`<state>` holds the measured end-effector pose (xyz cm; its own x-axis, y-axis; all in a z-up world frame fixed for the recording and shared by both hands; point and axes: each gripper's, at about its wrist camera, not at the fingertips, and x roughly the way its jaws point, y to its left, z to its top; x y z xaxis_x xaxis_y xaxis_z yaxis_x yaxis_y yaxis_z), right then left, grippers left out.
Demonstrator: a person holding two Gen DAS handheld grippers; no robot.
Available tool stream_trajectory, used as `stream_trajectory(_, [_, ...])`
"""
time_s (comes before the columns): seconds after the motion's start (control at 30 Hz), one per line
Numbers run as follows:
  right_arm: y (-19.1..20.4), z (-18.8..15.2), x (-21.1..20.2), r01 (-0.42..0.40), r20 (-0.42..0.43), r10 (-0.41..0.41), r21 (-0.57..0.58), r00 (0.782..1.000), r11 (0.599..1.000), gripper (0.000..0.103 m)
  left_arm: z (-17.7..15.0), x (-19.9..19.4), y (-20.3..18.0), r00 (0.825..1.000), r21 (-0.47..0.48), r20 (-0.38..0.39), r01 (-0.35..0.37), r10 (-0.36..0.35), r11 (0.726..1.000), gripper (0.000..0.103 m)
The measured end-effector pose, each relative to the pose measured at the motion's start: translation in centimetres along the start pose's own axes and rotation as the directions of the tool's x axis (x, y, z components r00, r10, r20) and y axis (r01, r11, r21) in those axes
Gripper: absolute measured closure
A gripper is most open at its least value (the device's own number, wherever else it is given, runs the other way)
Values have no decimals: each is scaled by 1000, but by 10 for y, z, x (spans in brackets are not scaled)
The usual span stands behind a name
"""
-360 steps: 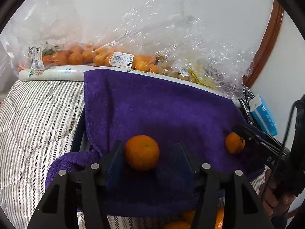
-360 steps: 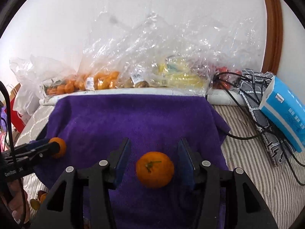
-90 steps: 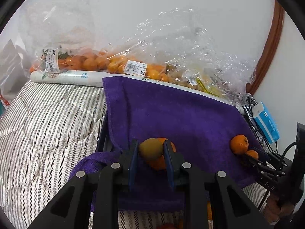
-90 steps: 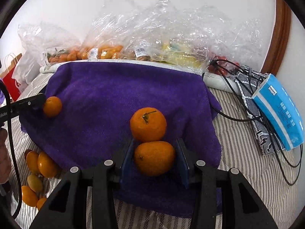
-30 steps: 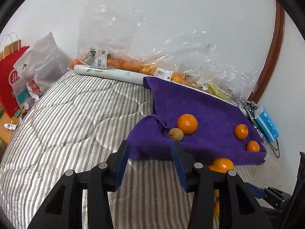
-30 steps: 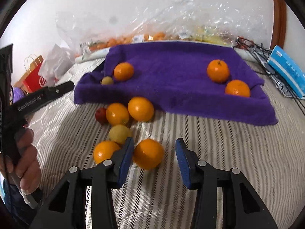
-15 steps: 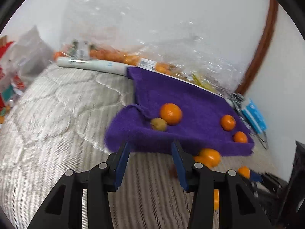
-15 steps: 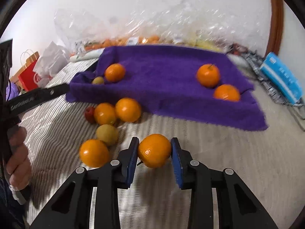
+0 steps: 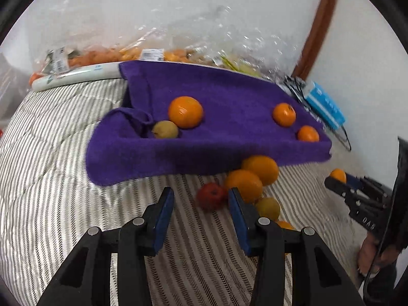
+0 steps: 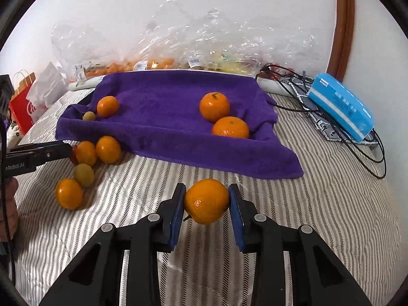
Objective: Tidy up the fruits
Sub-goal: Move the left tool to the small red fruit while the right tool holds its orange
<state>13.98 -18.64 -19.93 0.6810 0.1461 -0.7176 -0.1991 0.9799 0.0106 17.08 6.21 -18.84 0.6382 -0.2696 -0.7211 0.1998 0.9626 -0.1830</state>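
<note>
- Right now the right tongs (image 10: 206, 201) pinch an orange (image 10: 206, 201) between both blue pads, held over the striped bed (image 10: 318, 216) just near of the purple towel (image 10: 165, 117).
- Left tongs (image 9: 201, 201) spread with nothing between the pads; jaws have just been closing a little. A small red fruit (image 9: 211, 195) sits just beyond the gap, on the bed.
- Towel holds four fruits: one orange (image 10: 107, 105) and a small greenish fruit (image 10: 89, 116) touching at the far left, two oranges (image 10: 214, 106) side by side at the right.
- Loose pile on the bed at the near left edge of the towel: two oranges (image 10: 108, 149) touching, a yellow-green fruit (image 10: 84, 175), one more orange (image 10: 69, 193) nearest.
- Plastic bags of fruit (image 10: 158, 61) along the far wall behind the towel.
- Blue tissue pack (image 10: 341, 107) and black cables (image 10: 293, 76) at the right of the bed.
- Red paper bag (image 10: 21, 112) at the far left.
</note>
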Motion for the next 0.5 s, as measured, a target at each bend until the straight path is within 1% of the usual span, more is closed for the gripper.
stream_trajectory(0.13, [-4, 0, 2, -46, -7, 47, 21, 999, 999, 69, -1, 3, -7, 1000, 45, -7, -22, 22, 999, 66])
stream_trajectory(0.23, [-7, 0, 10, -89, -45, 91, 44, 995, 995, 69, 1, 9, -9, 999, 54, -27, -24, 26, 998, 69])
stream_trajectory(0.37, [-9, 0, 11, -111, -49, 114, 59, 992, 992, 69, 3, 13, -14, 999, 75, -32, -34, 37, 997, 70])
stream_trajectory(0.5, [-4, 0, 12, -113, -55, 116, 40, 992, 993, 69, 3, 14, -19, 999, 101, -38, -36, 40, 994, 80])
